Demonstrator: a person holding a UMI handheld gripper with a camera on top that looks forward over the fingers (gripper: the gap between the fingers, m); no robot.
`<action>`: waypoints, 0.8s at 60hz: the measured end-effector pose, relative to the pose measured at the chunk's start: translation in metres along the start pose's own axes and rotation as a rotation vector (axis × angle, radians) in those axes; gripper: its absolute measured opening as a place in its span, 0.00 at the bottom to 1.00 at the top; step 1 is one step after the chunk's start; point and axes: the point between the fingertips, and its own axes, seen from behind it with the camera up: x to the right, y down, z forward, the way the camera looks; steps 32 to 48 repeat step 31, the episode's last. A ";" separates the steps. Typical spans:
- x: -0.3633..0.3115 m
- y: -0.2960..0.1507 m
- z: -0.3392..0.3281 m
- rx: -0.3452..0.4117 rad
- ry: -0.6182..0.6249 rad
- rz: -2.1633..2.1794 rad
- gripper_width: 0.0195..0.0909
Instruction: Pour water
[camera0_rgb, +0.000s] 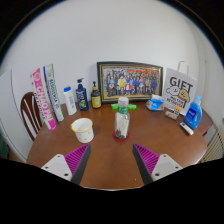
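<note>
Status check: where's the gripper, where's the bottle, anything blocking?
Gripper open, holding nothing. Bottle upright on the table, just ahead between the fingers, untouched. White cup stands apart beside it. Path ahead clear.

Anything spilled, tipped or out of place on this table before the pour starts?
Nothing stands out. The bottle stands upright ahead of the open gripper, the white cup sits upright to its left, and the wooden table shows no spill.

bottle (122, 120) mid-table (105, 160), cup (82, 130) to its left, framed photo (129, 79) behind, gift bag (180, 93) right
</note>
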 end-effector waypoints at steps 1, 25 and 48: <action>-0.001 0.002 -0.008 -0.003 0.002 -0.004 0.92; -0.014 0.031 -0.111 -0.015 -0.010 -0.055 0.93; -0.009 0.035 -0.118 -0.019 -0.009 -0.064 0.92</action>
